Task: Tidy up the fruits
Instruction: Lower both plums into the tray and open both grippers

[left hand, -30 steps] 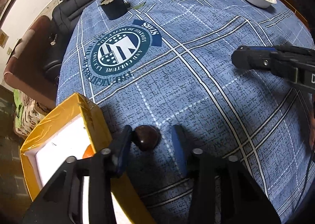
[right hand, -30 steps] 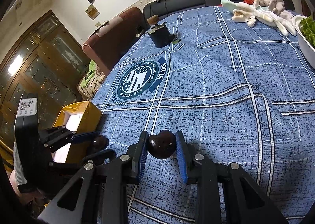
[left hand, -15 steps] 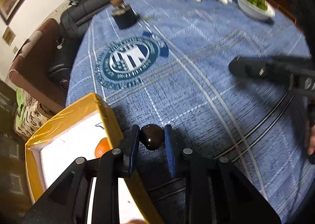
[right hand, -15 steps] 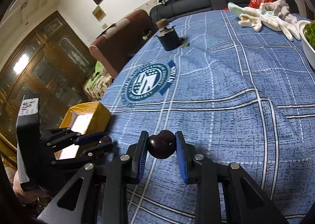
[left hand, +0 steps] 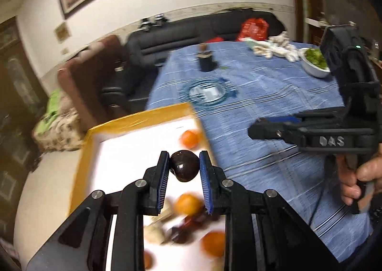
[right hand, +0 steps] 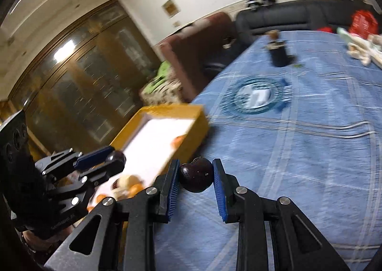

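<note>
Left tool (left hand: 183,167) clamped on dark plum (left hand: 184,165) above yellow box (left hand: 140,118), right tool (right hand: 195,176) pinching second plum (right hand: 196,178) over blue tabletop (right hand: 310,151)

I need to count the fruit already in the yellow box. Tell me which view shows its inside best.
Left wrist: it looks down into the yellow box, oranges and dark fruit visible, though blurred. Right wrist sees the yellow box side-on, mostly hidden.

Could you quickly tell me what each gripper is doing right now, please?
Left gripper: shut on a dark fruit.
Right gripper: shut on another dark fruit.
</note>
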{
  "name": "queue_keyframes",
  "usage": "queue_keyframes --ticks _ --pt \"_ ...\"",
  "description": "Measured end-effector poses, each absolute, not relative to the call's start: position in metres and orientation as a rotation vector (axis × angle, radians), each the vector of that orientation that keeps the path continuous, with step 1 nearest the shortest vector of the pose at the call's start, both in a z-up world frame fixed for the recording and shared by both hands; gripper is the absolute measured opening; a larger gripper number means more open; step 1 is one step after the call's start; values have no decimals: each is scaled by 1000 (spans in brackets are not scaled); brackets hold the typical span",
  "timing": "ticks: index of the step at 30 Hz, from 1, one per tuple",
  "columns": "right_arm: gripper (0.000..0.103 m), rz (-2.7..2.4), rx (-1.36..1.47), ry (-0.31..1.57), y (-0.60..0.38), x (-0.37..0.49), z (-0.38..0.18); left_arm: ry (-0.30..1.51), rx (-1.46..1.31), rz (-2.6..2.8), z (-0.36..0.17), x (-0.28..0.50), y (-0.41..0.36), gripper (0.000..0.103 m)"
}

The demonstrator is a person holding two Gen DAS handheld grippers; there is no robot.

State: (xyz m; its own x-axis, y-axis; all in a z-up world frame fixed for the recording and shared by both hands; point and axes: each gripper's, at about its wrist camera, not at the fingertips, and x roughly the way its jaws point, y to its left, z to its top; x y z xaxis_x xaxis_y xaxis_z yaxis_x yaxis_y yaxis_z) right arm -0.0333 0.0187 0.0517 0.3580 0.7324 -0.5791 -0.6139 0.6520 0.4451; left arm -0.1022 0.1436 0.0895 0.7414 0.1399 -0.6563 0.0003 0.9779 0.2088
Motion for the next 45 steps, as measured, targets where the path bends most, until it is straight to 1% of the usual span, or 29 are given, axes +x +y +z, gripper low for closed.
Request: queue_keyframes --ticks 8,17,30,45 --pt "27 987 29 848 94 -88 55 742 125 201 72 -130 195 23" --pt "27 1003 -30 858 135 -123 47 722 93 236 66 -151 220 23" --pt "27 982 -38 842 141 -129 35 716 47 258 59 -166 239 23" --pt "27 1031 -24 861 170 -122 45 606 -7 331 90 -207 262 23"
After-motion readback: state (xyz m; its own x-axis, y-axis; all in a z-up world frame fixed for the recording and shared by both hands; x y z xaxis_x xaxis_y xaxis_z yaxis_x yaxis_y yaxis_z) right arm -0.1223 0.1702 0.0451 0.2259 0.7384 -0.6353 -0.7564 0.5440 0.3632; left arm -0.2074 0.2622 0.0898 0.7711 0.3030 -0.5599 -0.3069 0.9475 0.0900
